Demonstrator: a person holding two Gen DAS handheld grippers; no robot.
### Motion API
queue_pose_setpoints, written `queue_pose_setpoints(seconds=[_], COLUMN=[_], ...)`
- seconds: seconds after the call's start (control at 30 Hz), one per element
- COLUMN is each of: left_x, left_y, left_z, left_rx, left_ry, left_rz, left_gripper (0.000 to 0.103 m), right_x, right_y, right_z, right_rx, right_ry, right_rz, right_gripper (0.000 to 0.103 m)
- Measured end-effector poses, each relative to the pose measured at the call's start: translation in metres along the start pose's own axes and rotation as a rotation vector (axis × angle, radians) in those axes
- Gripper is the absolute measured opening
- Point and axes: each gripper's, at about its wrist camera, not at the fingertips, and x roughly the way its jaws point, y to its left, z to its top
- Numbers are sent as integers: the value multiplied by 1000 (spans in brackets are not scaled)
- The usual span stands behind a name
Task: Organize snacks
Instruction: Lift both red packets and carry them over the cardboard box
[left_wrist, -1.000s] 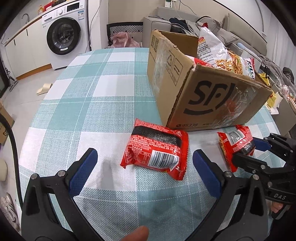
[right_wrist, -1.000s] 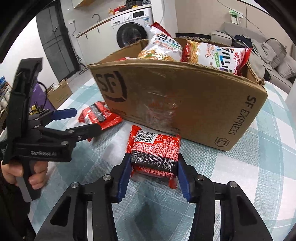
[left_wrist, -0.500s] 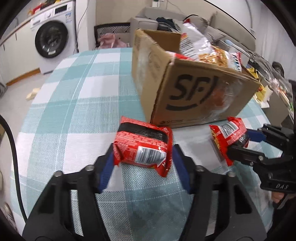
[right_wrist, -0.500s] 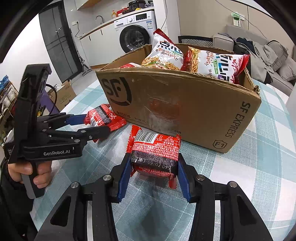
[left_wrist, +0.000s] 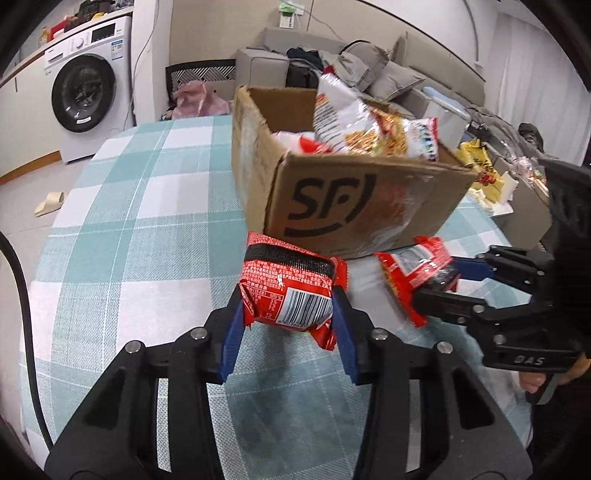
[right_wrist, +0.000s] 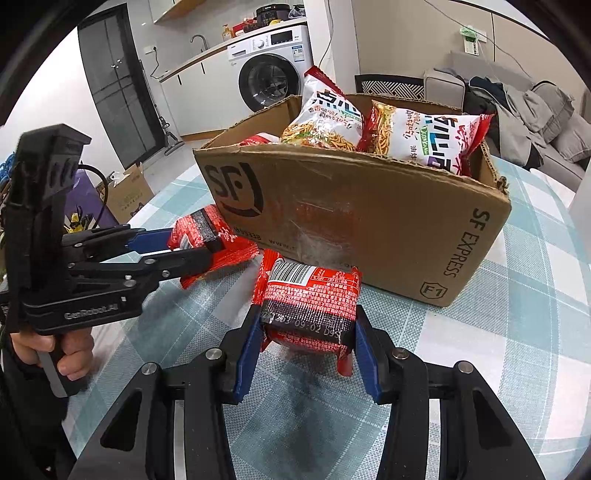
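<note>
My left gripper (left_wrist: 288, 314) clamps one red noodle packet (left_wrist: 290, 291) and my right gripper (right_wrist: 306, 332) clamps another red packet (right_wrist: 310, 306), both just above the checked tablecloth (left_wrist: 147, 229) in front of the snack-filled cardboard box (right_wrist: 369, 221).

Two red noodle packets are off the tablecloth right now. The left packet (left_wrist: 286, 291), red with a black band and its barcode facing the camera, sits pinched between blue pads, just in front of the cardboard box (left_wrist: 354, 206). The right packet (right_wrist: 310, 306), same red wrapper and black band with a printed date code, is clamped the same way beside that box. The box stands open-topped, marked SF, with pale noodle bags (right_wrist: 421, 136) poking upright above its rim.
</note>
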Motion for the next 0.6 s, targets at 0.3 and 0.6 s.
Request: queue_pose_setpoints(seconds=[0.3, 0.6], left_x=[-16, -43], left_y=[-2, -2], left_z=[3, 8], left_rx=[7, 9], left_ry=[-22, -70], left_rz=[-20, -43], left_gripper=[41, 41], right_x=[-9, -15], right_y=[3, 7], right_z=[1, 5], right_rx=[-2, -14], right_ry=[-12, -27], right_rz=[20, 35], right_gripper=[47, 47])
